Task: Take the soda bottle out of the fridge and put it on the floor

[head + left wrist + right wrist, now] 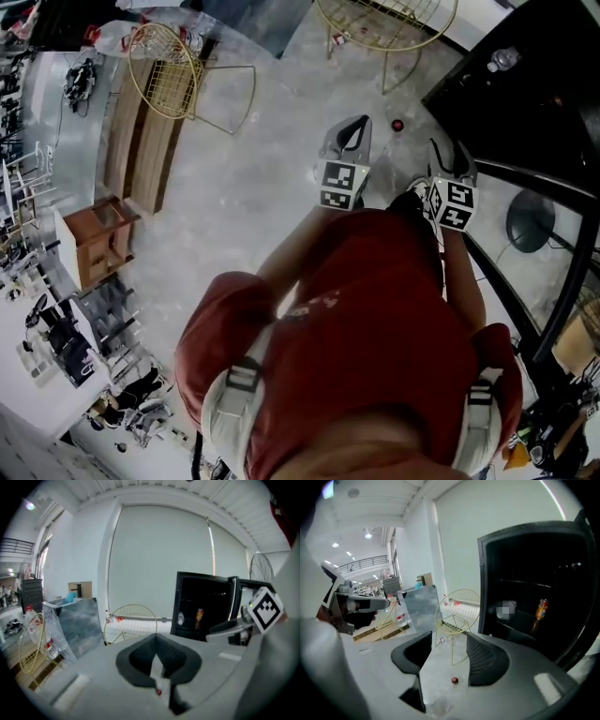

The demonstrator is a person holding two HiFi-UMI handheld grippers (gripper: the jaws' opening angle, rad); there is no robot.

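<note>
The black fridge (525,103) stands open at the upper right. On its shelf are a clear bottle (503,59) and an orange soda bottle (541,609); the left gripper view also shows the orange bottle (199,615). I hold both grippers out over the floor, short of the fridge. My left gripper (356,127) has its tips together with nothing in it, and its view shows the dark pads (140,660) meeting at the far end. My right gripper (452,155) is open and holds nothing. Between its jaws (447,656) I see only floor.
A small red cap (397,125) lies on the floor just ahead of both grippers. Gold wire chairs (169,70) (389,23) stand beyond, with a wooden bench (141,141) and a small wooden cabinet (94,239) at left. A fan (531,220) sits by the fridge door.
</note>
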